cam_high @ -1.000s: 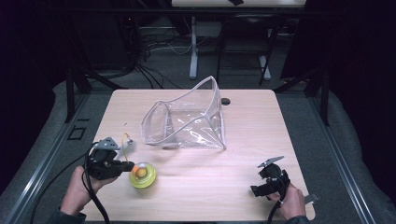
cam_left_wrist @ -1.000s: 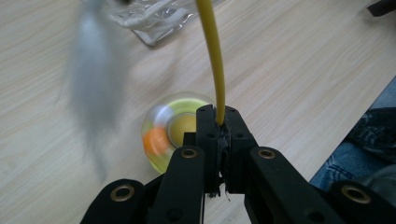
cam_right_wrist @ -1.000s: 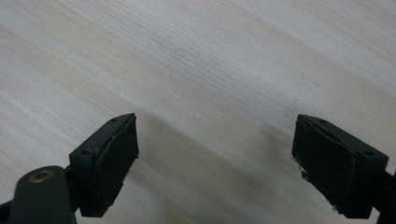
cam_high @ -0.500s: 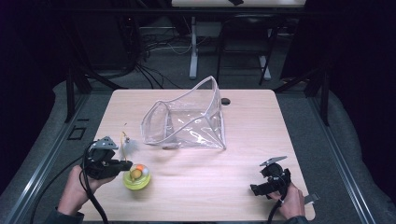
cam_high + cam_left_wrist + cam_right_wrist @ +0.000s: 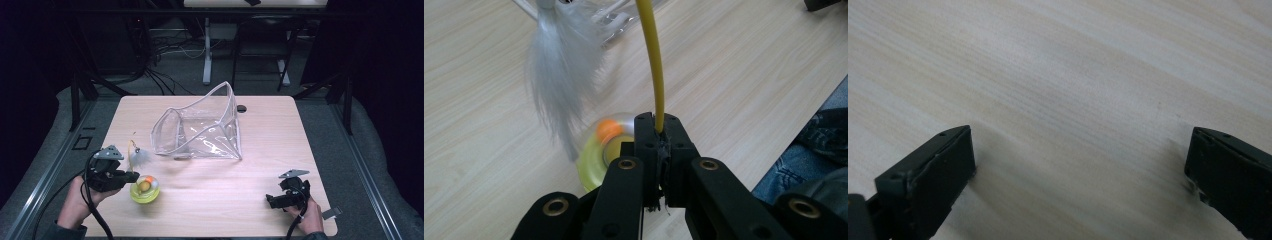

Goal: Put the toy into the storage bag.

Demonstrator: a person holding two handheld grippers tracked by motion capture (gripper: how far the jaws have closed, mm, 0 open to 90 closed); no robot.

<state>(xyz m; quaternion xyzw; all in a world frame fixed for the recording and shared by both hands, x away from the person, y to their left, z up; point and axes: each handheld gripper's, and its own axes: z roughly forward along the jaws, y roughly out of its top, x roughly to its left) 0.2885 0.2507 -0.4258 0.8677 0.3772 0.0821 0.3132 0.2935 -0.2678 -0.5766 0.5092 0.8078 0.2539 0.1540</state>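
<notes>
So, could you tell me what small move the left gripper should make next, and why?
Probably carry the toy toward the clear pouch: the left gripper is shut on the yellow stem of the feather toy, and the pouch's open mouth stands close behind it.

A clear pouch (image 5: 200, 131) is set at the middle of the table (image 5: 310, 135), toward its far side. A cat toy (image 5: 144, 188) is placed near the front left corner, before the pouch, with the feather (image 5: 139, 158) raised behind it.
</notes>
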